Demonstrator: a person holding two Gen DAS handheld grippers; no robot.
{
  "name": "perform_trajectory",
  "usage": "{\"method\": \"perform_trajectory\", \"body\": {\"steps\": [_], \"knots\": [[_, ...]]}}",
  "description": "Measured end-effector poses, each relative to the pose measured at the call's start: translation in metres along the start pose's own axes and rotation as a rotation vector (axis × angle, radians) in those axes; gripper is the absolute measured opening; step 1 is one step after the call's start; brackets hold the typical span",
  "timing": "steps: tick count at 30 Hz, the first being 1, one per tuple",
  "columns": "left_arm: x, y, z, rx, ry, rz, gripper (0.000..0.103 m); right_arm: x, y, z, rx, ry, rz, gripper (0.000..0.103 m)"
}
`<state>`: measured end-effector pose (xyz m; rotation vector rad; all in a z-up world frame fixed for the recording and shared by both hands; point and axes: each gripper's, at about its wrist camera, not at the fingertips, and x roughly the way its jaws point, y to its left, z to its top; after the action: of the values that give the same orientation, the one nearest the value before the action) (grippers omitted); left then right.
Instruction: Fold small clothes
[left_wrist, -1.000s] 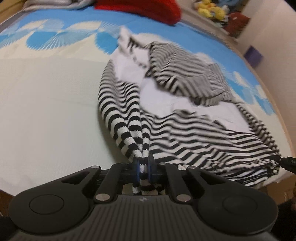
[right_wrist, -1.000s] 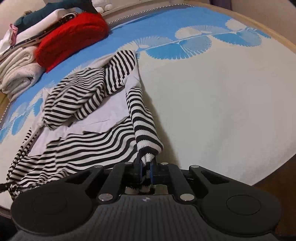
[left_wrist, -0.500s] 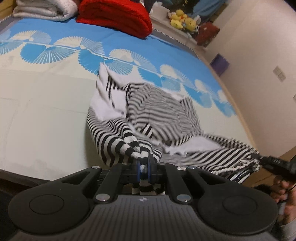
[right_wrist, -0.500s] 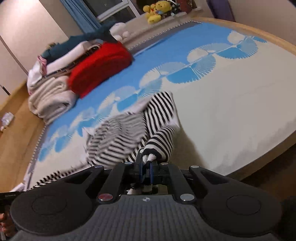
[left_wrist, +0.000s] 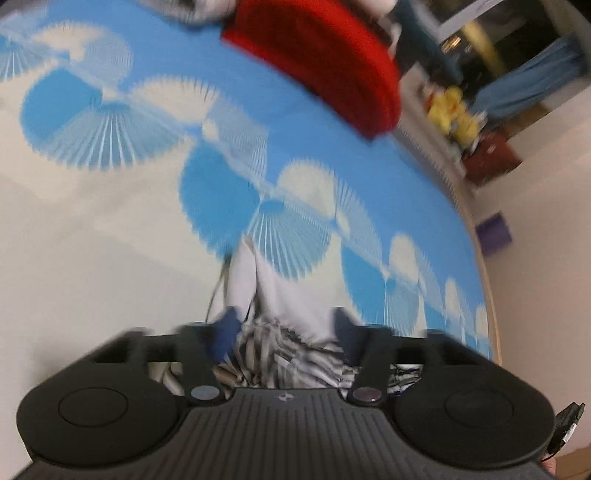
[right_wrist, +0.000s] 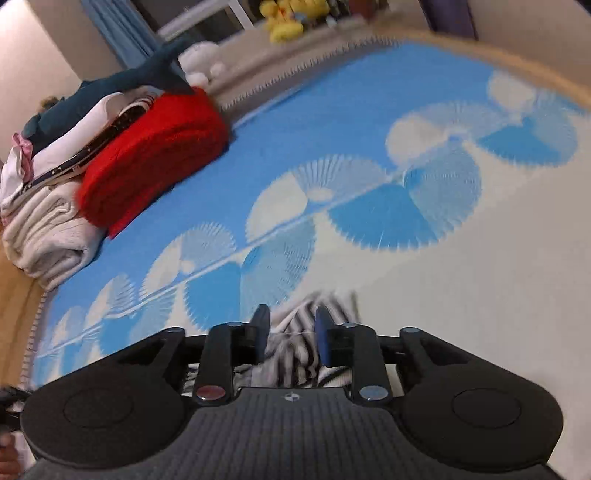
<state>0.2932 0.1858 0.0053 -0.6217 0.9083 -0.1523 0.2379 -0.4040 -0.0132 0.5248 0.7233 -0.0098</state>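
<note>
Blue-and-cream bed cover (right_wrist: 461, 280) spreads wide and bare ahead, its wooden rim (left_wrist: 484, 258) curving right; one red folded knit (right_wrist: 155, 155) sits far off; one striped garment (left_wrist: 280, 343) bunches under both grippers; left gripper (left_wrist: 284, 328) and right gripper (right_wrist: 291, 332), clamped before, have just been opening, cloth loose between the parted jaws.

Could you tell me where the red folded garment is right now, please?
The red folded garment lies at the bed's far edge, upper left in the right wrist view, against the stack of pale folded clothes.
</note>
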Motion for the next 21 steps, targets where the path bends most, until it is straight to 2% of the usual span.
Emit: {"method": "perform_trajectory", "body": {"steps": [1, 2, 3, 5, 6, 7, 9, 11, 14, 15, 16, 17, 18, 20, 21], "knots": [[0.002, 0.001, -0.005, 0.022, 0.024, 0.004, 0.068, 0.004, -0.003, -0.009, -0.017, -0.003, 0.01, 0.035], [0.008, -0.003, -0.008, 0.054, 0.079, 0.035, 0.068, 0.011, -0.004, -0.016, -0.038, 0.038, 0.014, 0.035], [0.011, -0.009, -0.012, 0.108, 0.087, 0.033, 0.068, 0.02, -0.001, -0.019, -0.067, 0.098, -0.003, 0.035], [0.021, -0.025, -0.019, 0.261, 0.105, 0.024, 0.068, 0.027, 0.009, -0.025, -0.153, 0.085, 0.012, 0.041], [0.026, -0.03, -0.022, 0.316, 0.12, 0.02, 0.069, 0.032, 0.015, -0.027, -0.2, 0.097, 0.005, 0.047], [0.035, -0.034, -0.026, 0.357, 0.148, 0.022, 0.07, 0.04, 0.021, -0.031, -0.251, 0.117, 0.002, 0.049], [0.052, -0.037, -0.035, 0.359, 0.22, 0.037, 0.07, 0.058, 0.029, -0.041, -0.302, 0.169, -0.004, 0.049], [0.063, -0.042, -0.042, 0.342, 0.257, 0.013, 0.069, 0.072, 0.031, -0.049, -0.28, 0.226, -0.007, 0.049], [0.071, -0.059, -0.051, 0.416, 0.239, -0.02, 0.069, 0.094, 0.036, -0.058, -0.251, 0.286, 0.001, 0.049], [0.075, -0.061, -0.054, 0.422, 0.232, -0.007, 0.059, 0.1, 0.039, -0.06, -0.25, 0.296, -0.006, 0.049], [0.081, -0.062, -0.054, 0.414, 0.238, 0.014, 0.044, 0.106, 0.041, -0.061, -0.257, 0.304, -0.022, 0.037], [0.091, -0.063, -0.052, 0.402, 0.256, 0.037, 0.004, 0.108, 0.044, -0.063, -0.268, 0.303, -0.042, 0.022], [0.098, -0.064, -0.049, 0.39, 0.258, 0.053, 0.003, 0.109, 0.047, -0.061, -0.276, 0.292, -0.064, 0.002], [0.091, -0.07, -0.036, 0.372, 0.151, 0.064, 0.003, 0.099, 0.053, -0.051, -0.231, 0.217, -0.044, 0.002], [0.082, -0.074, -0.029, 0.363, 0.085, 0.057, 0.003, 0.088, 0.057, -0.041, -0.198, 0.141, -0.014, 0.002]]}}
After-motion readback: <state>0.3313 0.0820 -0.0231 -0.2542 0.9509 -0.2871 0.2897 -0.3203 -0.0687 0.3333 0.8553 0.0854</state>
